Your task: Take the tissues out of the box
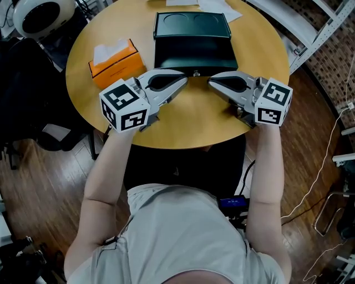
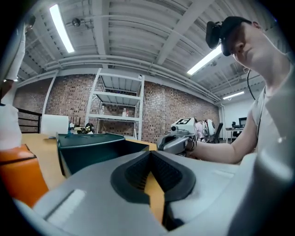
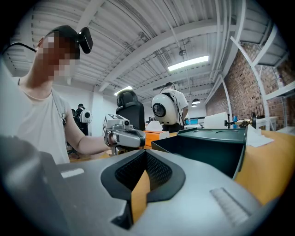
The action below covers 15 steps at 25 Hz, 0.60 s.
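The orange tissue box [image 1: 116, 64] stands at the table's left, a white tissue [image 1: 108, 51] poking out of its top slot. It also shows at the left edge of the left gripper view as the orange box [image 2: 16, 177], and far off in the right gripper view as the tissue box [image 3: 156, 134]. My left gripper [image 1: 184, 78] rests on the table just right of the box, shut and holding nothing. My right gripper [image 1: 211, 81] lies opposite, also shut and empty. Their tips point at each other, a small gap apart. Neither touches the tissue box.
A dark green open case [image 1: 194, 41] sits behind both grippers at the table's middle back. White papers [image 1: 219, 6] lie beyond it. The round wooden table [image 1: 194, 125] ends just behind the grippers' marker cubes. A white robot head [image 1: 41, 15] stands off the table's far left.
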{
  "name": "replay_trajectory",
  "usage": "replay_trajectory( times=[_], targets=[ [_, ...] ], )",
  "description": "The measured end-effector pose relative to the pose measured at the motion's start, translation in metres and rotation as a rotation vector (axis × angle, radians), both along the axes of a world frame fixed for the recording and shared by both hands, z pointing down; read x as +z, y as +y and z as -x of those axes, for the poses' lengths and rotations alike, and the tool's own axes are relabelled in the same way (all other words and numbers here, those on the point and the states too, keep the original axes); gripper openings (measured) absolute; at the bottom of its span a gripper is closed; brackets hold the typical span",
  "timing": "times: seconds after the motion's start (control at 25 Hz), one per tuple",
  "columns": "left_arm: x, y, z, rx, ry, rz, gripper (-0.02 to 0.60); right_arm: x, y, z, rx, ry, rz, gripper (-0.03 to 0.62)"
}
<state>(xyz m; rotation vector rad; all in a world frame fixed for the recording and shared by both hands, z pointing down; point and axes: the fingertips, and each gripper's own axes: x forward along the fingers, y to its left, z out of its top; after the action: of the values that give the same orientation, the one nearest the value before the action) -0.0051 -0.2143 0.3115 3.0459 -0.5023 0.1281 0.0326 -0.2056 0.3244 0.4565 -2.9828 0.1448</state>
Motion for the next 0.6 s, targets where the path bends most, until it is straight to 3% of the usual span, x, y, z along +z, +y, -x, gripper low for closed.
replay_trajectory(
  times=[0.6],
  targets=[
    [0.0077, 0.0004, -0.0029, 0.015, -0.035, 0.024, 0.000, 0.0016, 0.0003, 0.0010, -0.002, 0.000, 0.001, 0.002]
  ],
)
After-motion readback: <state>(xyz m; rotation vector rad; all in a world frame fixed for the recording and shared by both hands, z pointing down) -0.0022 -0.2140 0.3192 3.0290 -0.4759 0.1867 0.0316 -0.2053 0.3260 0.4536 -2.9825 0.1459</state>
